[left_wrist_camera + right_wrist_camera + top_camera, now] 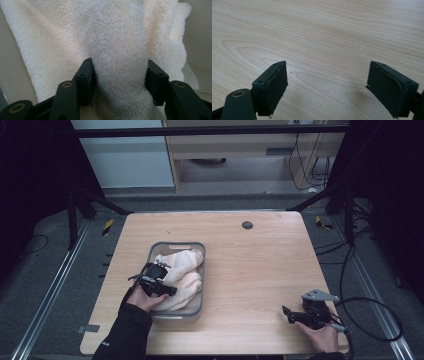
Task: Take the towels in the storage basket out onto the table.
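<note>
I had the left gripper (159, 270) down in the grey tub (176, 246), which sat on the tabletop (250, 270) at about nine o'clock from the table's centre. The cream towel (184, 275) lay bunched inside that tub, filling most of it and humping up above the rim. In the left gripper view, a thick rolled fold of the towel (117, 50) stood between my two black pads (86, 82), with terry pile pressed against the inner face of each one; the gripper was pinching that fold, its jaws held fairly wide by the bulk of cloth. More towel spread out behind the fold toward twelve o'clock in that view, and the pale wall of the tub (10, 75) showed at nine and three o'clock.

My right gripper (295, 316) rested well apart from the tub, near the tabletop's five o'clock corner, with its grey three-cornered plate on top and its cable looping off the edge. In the right gripper view its pads (273, 86) stood spread wide, nothing between them, and bare wood grain of the tabletop (324, 37) ran beneath. A small dark round disc (247, 225) sat in the tabletop toward twelve o'clock.
</note>
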A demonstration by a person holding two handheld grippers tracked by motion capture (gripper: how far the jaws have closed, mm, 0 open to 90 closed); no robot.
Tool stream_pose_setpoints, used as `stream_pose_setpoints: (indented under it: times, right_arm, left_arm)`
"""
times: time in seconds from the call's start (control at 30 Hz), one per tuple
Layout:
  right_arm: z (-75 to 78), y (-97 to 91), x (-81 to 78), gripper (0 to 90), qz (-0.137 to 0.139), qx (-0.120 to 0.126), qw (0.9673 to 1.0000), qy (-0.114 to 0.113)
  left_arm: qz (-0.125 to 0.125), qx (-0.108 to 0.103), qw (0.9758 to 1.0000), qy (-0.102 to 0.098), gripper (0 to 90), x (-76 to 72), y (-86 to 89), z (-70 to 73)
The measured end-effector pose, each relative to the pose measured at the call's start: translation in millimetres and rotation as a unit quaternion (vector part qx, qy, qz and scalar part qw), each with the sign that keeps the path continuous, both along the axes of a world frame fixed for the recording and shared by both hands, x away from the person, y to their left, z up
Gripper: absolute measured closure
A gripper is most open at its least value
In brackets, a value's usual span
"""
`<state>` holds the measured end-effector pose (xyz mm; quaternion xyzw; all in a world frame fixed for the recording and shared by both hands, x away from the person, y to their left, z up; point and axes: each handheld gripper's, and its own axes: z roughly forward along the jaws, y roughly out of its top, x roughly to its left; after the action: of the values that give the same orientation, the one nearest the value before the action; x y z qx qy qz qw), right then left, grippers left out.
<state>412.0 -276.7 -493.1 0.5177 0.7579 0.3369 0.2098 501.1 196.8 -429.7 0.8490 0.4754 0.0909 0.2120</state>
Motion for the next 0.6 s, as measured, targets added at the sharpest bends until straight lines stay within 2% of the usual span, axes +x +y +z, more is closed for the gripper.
stream_pose_setpoints:
  times: [0.3,0.5,0.6]
  right_arm:
    - [0.1,-0.3,0.4,16.4,0.002,0.002,1.0000,0.004]
    - [-0.4,-0.9,1.0,16.5,0.005,-0.001,1.0000,0.002]
    - [-0.5,-0.9,1.1,16.5,0.005,-0.001,1.0000,0.002]
  left_arm:
    - [0.012,-0.007,0.9999,0.001,62.7,0.5,2.3,1.0]
    - [0.010,-0.017,0.9998,-0.006,65.8,-1.0,4.9,5.6]
    - [0.004,-0.015,0.9997,-0.018,66.3,-4.0,5.6,12.5]
